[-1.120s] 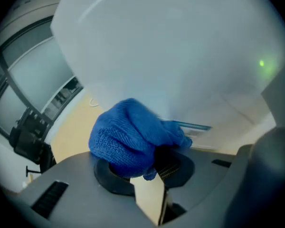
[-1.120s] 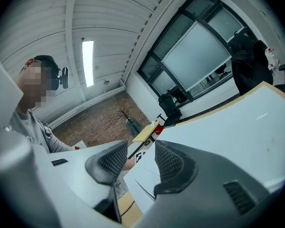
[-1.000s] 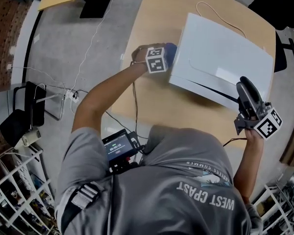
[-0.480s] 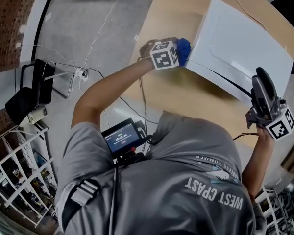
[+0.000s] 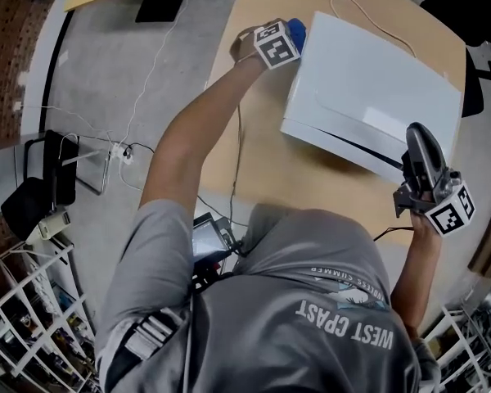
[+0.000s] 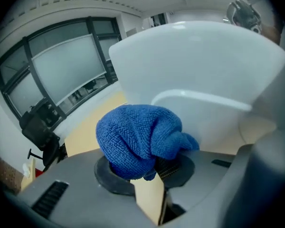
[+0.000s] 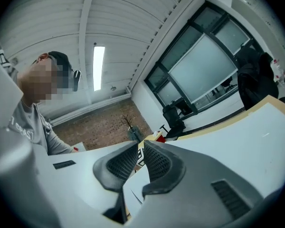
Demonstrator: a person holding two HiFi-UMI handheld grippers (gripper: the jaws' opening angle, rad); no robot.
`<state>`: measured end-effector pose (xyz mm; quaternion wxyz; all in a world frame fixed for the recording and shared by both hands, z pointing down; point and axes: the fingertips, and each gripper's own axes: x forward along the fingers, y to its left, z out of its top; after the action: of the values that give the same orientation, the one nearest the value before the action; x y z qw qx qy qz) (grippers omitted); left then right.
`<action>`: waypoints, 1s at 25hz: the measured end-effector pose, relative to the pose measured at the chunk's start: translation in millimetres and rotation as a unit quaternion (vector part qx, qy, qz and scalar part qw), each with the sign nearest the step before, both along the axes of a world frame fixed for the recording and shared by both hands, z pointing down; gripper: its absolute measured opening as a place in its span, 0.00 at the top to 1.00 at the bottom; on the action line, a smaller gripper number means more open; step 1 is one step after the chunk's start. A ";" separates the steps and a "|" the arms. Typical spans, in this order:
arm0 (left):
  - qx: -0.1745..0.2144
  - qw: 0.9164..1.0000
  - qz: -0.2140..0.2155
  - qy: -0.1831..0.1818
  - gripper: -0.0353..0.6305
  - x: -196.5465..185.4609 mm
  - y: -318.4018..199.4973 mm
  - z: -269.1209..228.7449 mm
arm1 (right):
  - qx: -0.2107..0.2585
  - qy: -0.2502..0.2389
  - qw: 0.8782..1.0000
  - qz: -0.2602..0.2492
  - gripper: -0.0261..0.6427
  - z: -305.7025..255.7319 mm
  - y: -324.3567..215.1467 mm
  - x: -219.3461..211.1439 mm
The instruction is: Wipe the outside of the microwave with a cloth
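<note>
Cloth is clamped by left gripper at microwave's far-left corner. Right gripper (jaws just closed together, empty) is held at its near-right side. Cable is seen beyond.

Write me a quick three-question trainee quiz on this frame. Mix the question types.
1. Multiple choice: what does the left gripper hold? A) sponge B) blue cloth C) paper towel
2. True or false: the microwave stands on the floor.
3. Fill in: between the right gripper's jaws there is ___.

Key
1. B, pressed at the microwave's side.
2. False: it stands on the wooden table.
3. Nothing. The jaws have just been closing and stand nearly together, with only background showing between them.
</note>
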<state>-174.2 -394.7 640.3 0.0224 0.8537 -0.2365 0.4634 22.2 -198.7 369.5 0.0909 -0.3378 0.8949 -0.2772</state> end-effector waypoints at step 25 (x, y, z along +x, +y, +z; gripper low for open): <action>-0.050 0.993 0.109 0.021 0.79 -17.3 201.9 27.6 | 0.068 0.076 0.995 0.000 0.91 -16.6 1.9 8.5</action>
<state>-191.5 -192.8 667.9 0.0197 0.8815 -0.1179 0.4568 30.7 -196.8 352.9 0.0461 -0.3510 0.9159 -0.1889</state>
